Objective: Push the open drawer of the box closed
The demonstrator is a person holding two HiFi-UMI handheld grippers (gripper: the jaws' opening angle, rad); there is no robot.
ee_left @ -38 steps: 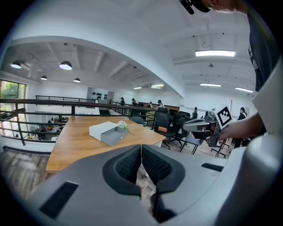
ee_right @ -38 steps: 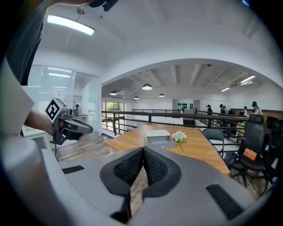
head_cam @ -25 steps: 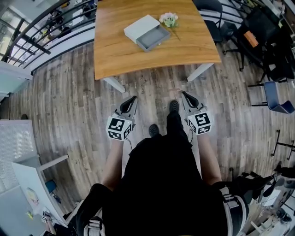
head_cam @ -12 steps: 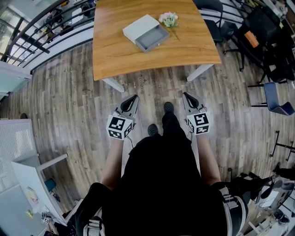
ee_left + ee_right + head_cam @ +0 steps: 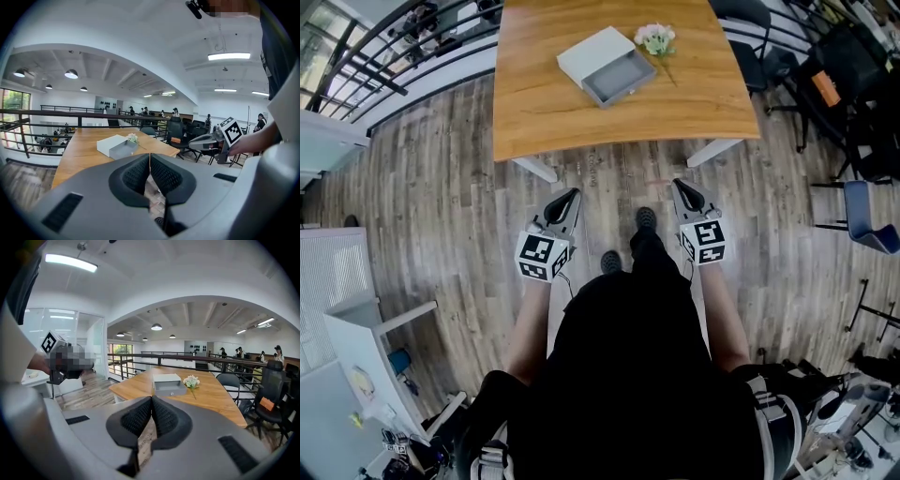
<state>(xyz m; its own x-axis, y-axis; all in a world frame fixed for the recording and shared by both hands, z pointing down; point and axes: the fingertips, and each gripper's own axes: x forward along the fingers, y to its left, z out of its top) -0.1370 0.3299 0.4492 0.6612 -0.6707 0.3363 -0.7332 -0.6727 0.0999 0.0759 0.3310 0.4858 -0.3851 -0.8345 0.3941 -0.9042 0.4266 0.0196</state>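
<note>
On light wooden table point(image 5: 544, 112) ahead sits white box point(image 5: 592, 52) w/ grey drawer point(image 5: 623, 80) open; left hand-held gripper point(image 5: 571, 193) & right hand-held gripper point(image 5: 677, 185) closed, empty, well short, so should approach, push drawer front squarely.

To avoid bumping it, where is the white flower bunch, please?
Head view: the white flower bunch lies on the wooden table, right of the white box's open drawer.

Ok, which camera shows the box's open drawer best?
The head view: it looks down into the drawer, showing how far it sticks out of the box. The right gripper view shows its front face, small and distant; the left gripper view shows it obliquely.
</note>
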